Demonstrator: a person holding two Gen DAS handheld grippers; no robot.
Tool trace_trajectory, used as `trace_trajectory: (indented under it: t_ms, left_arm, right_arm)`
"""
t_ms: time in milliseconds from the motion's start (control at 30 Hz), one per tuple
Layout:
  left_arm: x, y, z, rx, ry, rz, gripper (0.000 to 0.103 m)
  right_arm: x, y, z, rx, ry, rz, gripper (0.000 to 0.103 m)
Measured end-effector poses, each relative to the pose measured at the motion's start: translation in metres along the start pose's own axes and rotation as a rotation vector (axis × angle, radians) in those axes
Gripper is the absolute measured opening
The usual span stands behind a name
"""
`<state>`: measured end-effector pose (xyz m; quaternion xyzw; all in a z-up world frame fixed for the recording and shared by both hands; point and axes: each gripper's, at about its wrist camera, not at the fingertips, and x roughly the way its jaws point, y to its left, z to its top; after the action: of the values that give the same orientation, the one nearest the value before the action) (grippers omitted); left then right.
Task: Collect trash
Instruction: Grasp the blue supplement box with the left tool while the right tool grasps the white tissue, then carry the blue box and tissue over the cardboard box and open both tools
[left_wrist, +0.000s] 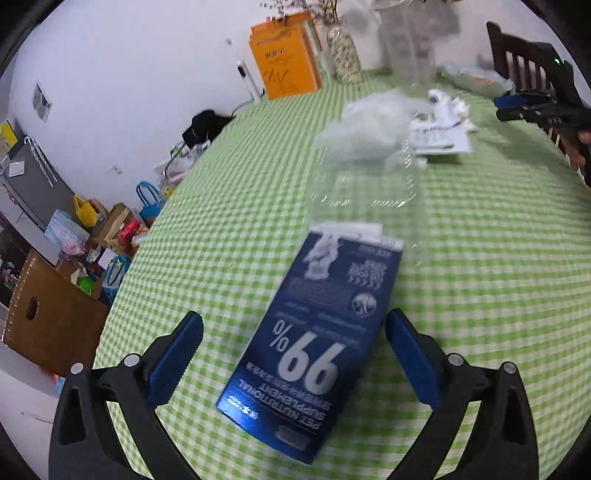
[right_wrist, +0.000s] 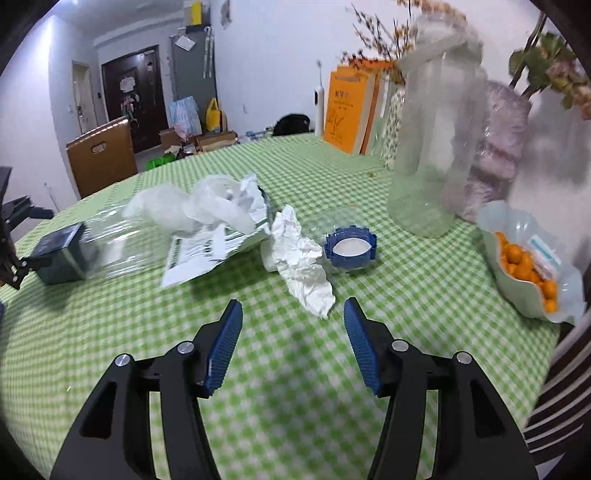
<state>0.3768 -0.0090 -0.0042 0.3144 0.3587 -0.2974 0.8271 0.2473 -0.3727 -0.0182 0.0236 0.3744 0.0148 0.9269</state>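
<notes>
Clearly the trash sits gathered mid-table (right_wrist: 110, 369) on the green checked cloth, within reach of both hands. The left tongs (left_wrist: 293, 354) are released, spread wide on either side of a blue supplement box (left_wrist: 317, 332), pads not touching it, probably lined up to grab it. The right tongs (right_wrist: 291, 347) are also released and grasp nothing, aimed at a crumpled white paper (right_wrist: 303, 266) just ahead, beside a printed leaflet (right_wrist: 210, 251) and wadded plastic wrap (right_wrist: 177, 210). A clear jug (right_wrist: 432, 147) stands seemingly empty; a bag (right_wrist: 532, 269) holds small orange fruit. No trash bin is visible.
</notes>
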Motion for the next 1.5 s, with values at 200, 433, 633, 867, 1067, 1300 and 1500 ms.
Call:
trace_trajectory:
  t_ms: [200, 433, 633, 867, 1067, 1300, 1500]
  left_arm:
    - [0.016, 0.003, -0.011, -0.032, 0.035, -0.079, 0.095]
    - [0.001, 0.009, -0.019, -0.199, 0.011, -0.055, 0.069]
    - [-0.038, 0.004, -0.023, -0.326, -0.045, 0.015, 0.066]
    - [-0.095, -0.019, -0.015, -0.378, -0.124, 0.145, 0.065]
    - [-0.142, -0.057, 0.004, -0.375, -0.161, 0.213, 0.065]
    - [-0.186, -0.133, 0.037, -0.366, -0.23, 0.252, 0.065]
    - [-0.19, -0.212, 0.075, -0.282, -0.261, 0.174, 0.065]
  right_arm:
    - [0.034, -0.01, 0.013, 0.057, 0.029, 0.0, 0.055]
    - [0.053, -0.011, 0.021, 0.08, 0.048, -0.008, 0.017]
    - [0.034, -0.003, 0.009, 0.056, 0.039, 0.024, 0.011]
    - [-0.024, 0.001, 0.003, 0.024, -0.044, 0.045, 0.011]
    - [-0.079, -0.013, -0.009, 0.046, -0.115, 0.07, 0.011]
    - [-0.156, -0.06, -0.047, 0.076, -0.185, 0.031, 0.011]
    - [-0.222, -0.118, -0.099, 0.119, -0.219, -0.081, 0.011]
